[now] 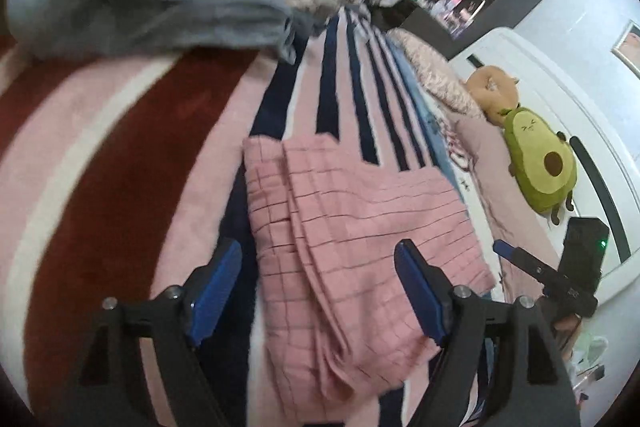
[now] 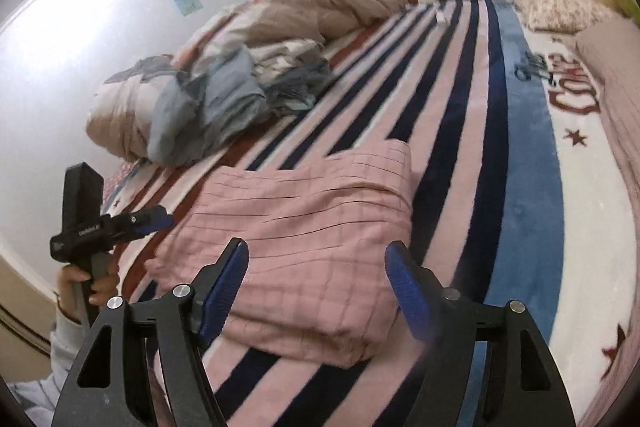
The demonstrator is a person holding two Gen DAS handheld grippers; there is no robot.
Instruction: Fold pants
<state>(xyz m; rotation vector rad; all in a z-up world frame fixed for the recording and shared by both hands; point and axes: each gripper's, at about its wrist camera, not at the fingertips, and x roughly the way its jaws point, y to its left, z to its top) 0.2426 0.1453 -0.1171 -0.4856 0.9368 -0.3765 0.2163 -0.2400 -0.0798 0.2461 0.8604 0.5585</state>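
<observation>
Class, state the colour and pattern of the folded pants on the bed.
The pants are pink with a thin dark grid check, clearest in the right wrist view.

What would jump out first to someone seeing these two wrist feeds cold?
Probably the pink checked pants, folded into a thick rectangle on the pink, navy and maroon striped blanket, right ahead of both grippers. The left gripper and right gripper both hang open, holding nothing. Next, the green avocado plush toy beside the pillows, and the rumpled beige and grey-blue duvet heap further up the bed.
</observation>
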